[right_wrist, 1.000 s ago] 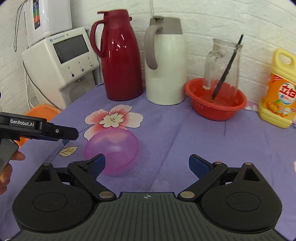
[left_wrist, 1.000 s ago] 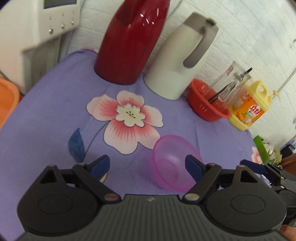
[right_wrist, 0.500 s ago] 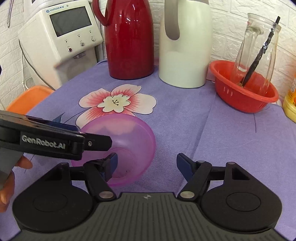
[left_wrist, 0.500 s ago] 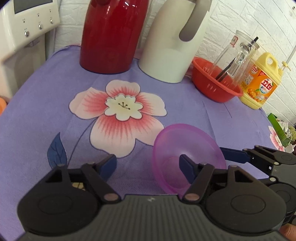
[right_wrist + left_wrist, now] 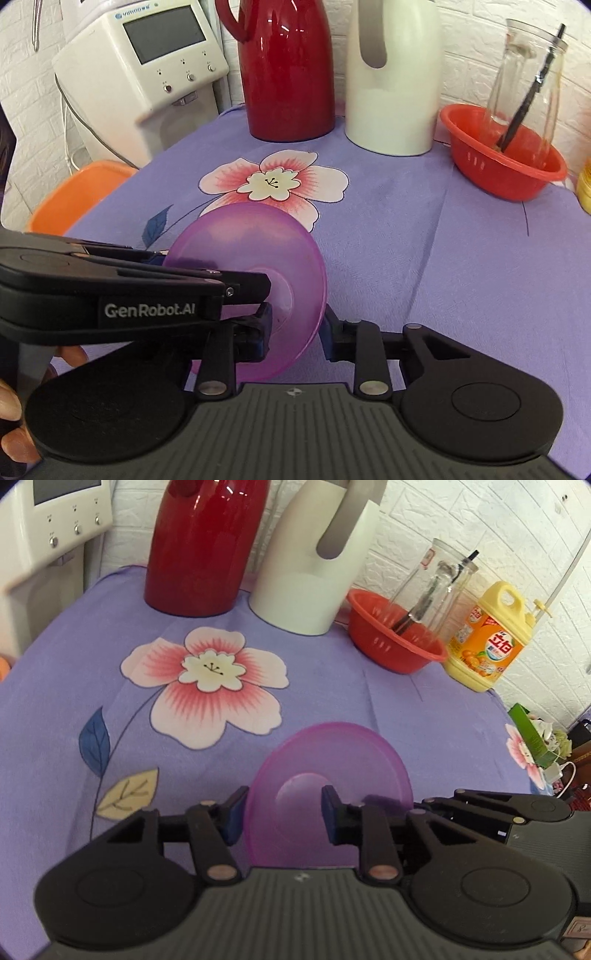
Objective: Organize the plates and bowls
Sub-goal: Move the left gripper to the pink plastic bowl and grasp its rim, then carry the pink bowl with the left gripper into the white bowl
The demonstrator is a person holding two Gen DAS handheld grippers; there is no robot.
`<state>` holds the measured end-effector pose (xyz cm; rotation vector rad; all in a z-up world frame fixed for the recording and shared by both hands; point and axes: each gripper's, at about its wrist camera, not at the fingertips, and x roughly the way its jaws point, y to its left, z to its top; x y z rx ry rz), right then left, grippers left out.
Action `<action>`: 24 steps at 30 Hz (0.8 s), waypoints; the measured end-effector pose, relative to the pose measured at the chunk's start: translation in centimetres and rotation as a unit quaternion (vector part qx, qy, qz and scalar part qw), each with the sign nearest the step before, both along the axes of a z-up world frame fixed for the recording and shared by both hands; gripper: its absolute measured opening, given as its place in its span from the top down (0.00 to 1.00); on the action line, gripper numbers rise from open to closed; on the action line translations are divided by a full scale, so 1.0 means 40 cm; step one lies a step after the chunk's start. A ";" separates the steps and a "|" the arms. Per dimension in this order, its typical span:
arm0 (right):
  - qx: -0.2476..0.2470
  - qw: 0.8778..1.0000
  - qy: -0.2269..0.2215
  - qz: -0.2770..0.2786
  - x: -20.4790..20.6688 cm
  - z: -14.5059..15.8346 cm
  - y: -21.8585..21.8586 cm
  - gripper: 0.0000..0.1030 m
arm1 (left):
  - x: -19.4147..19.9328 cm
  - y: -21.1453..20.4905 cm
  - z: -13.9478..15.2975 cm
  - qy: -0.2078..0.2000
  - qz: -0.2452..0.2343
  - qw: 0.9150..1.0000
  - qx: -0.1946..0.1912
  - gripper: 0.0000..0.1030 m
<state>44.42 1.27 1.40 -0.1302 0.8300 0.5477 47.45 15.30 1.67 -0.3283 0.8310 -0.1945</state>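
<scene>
Near the tablecloth's [image 5: 406,709] front edge: purple bowl [image 5: 332,775], tilted; left gripper [image 5: 282,814] and right gripper [image 5: 295,332] closed on opposite rim walls, seemingly. Lift level, evenly.

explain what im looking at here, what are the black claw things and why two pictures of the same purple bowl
No robot here: a person holds a handheld two-finger tool in each hand, and each tool carries a camera looking along its fingers. So you get two views of one moment.

One picture looks out from the left tool, the other from the right tool. Both tools have just been closing and each is now shut on a side of the purple bowl, tipped up on edge.

On the purple flowered tablecloth behind it stand a red jug, a white jug, a red basket holding a glass bottle, and a yellow detergent bottle.
</scene>
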 end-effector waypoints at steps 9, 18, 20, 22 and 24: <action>0.012 0.999 0.027 -0.029 -0.081 0.000 -0.071 0.39 | -0.086 -0.082 0.024 -0.001 -0.013 1.000 -0.004 0.74; 0.006 0.999 0.040 -0.019 -0.060 -0.039 -0.072 0.19 | -0.052 -0.069 -0.020 0.017 -0.019 1.000 -0.004 0.64; 0.004 0.999 0.027 -0.021 -0.074 -0.031 -0.089 0.08 | -0.058 -0.062 -0.018 0.008 -0.022 1.000 0.003 0.64; 0.009 1.000 0.013 -0.018 -0.085 -0.022 -0.097 0.00 | -0.056 -0.058 -0.018 0.005 -0.025 1.000 -0.003 0.64; 0.019 1.000 0.010 -0.013 -0.090 -0.017 -0.095 0.00 | -0.050 -0.061 -0.026 0.008 -0.028 1.000 -0.006 0.63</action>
